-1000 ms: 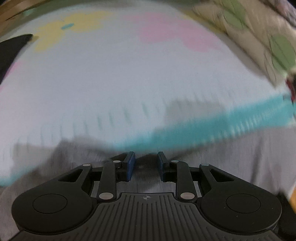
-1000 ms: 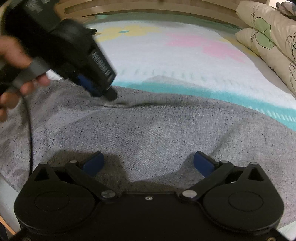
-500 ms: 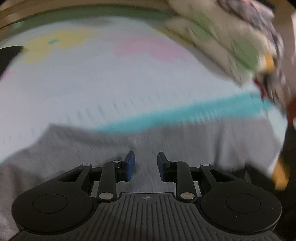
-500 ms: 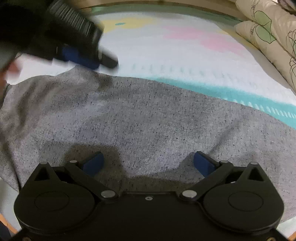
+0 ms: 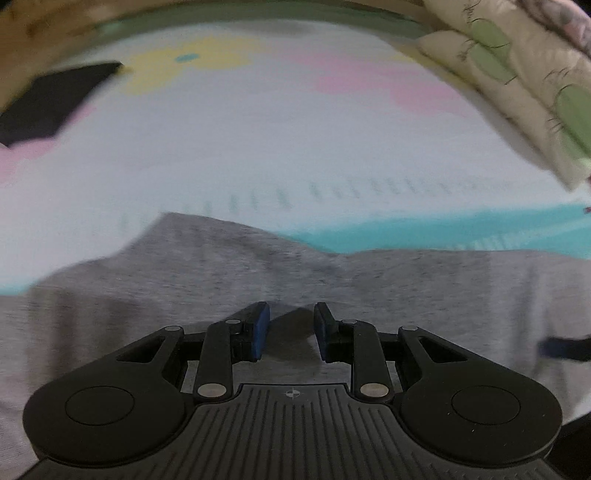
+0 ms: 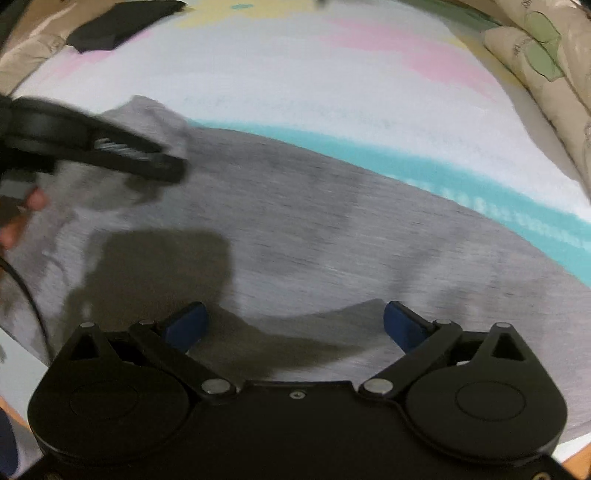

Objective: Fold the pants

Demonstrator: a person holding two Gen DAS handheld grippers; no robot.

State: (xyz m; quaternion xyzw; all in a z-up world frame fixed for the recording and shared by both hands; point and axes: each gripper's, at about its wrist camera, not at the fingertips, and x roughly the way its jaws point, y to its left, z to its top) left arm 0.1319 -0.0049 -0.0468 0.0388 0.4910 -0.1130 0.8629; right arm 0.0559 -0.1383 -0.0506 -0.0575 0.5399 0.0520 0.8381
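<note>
Your left gripper has its blue pads drawn fairly near each other but still parted, with a clear gap between them and no cloth caught there; it hangs low over the grey pants, though the blur hides whether the tips touch the fabric. Your right gripper is spread wide, its two blue pads far apart, hovering above the same pants with nothing between them. In the right wrist view your left gripper shows as a dark, smeared shape over the far left part of the garment, where a corner of grey cloth rises behind it. The pants lie spread along the near edge of the bed, across the teal stripe of the sheet. The sheet is pale with pink and yellow patches. Leaf-print pillows are stacked at the far right corner of the bed, and a black cloth lies at the far left corner.
</note>
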